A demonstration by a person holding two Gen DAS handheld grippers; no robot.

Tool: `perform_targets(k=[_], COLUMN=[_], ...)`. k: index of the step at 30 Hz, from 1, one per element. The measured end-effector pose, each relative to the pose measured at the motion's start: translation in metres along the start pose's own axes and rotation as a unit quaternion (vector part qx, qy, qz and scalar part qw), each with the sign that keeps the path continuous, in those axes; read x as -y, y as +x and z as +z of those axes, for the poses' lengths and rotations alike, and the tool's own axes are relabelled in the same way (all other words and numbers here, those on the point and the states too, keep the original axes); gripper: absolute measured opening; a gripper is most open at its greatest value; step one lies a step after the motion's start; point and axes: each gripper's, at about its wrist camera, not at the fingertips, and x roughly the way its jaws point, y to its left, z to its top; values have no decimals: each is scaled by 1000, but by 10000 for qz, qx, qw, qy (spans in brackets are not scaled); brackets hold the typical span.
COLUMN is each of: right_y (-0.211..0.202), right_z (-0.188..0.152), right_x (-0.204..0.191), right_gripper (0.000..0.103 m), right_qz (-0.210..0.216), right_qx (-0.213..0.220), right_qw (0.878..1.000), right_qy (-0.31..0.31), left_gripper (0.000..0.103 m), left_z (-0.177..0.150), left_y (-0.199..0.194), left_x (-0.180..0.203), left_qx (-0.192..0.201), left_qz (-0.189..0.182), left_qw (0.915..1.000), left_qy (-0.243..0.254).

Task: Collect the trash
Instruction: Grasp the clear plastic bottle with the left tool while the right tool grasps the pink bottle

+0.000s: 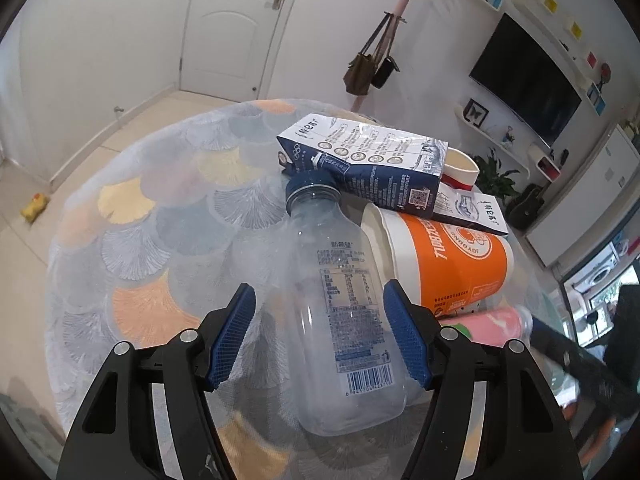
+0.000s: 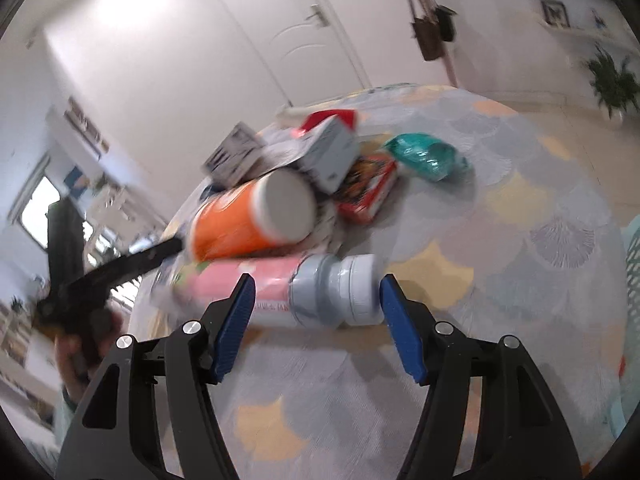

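Observation:
A clear plastic bottle with a blue cap [image 1: 340, 308] lies on the round patterned table [image 1: 160, 216], between the spread fingers of my open left gripper [image 1: 320, 304]. To its right lie an orange paper cup [image 1: 448, 264] and a blue milk carton [image 1: 372, 168]. My right gripper [image 2: 316, 292] is open, its fingers straddling the grey capped end of a pink bottle [image 2: 320, 294] that lies on its side. Behind it lie the orange cup [image 2: 256, 216], a red packet [image 2: 368, 190], a grey carton [image 2: 334, 150] and a teal wrapper [image 2: 426, 156]. The right wrist view is blurred.
The other gripper, held in a hand [image 2: 92, 292], shows at the left of the right wrist view. A pale blue basket [image 2: 632, 280] stands at the table's right edge. A door [image 1: 232, 28], a coat stand with bags [image 1: 372, 68] and a wall TV [image 1: 524, 80] lie beyond.

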Motion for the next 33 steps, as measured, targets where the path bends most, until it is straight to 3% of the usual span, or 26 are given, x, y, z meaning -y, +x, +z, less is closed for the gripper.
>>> perform_targets(k=[6,11,15,20,24,27,30,33], right_y=[-12,-30,-38,-11,19,47,57,52], right_z=[-22,-42,-47,-22,-13,-10,-10,-9], right_x=[-26,-64,-83,-98,-115,-118,-119,-123], right_gripper=[61,61,61,63,64,64,64,64], right_qz=[36,199,-175,-402,-346,-537,-651,-498], right_qx=[-243,-453,-326,-427,-787,-1114,-1257,-1466], right_qw=[9984,9884,9790,9662,9504,9401,9368,9379], right_qy=[-515,-1435,-2006,-2512,-2988,-3178,-3198,-3105], left_gripper=[65,60,56,55,55,55,55,55], left_z=[5,2,-1,-5,-8,-7,-6,-8], left_y=[10,15,13,5,-7,-17,-21,-22], left_x=[4,11,10,7,-3,-11,-14,-15], left_qx=[-177,-327,-336,-280,-209,-118,-102,-196], left_qz=[140,335,300,324,254,209,221,223], left_qw=[9997,9986,9987,9988,9994,9997,9996,9995], left_qy=[104,234,234,256,139,102,111,140])
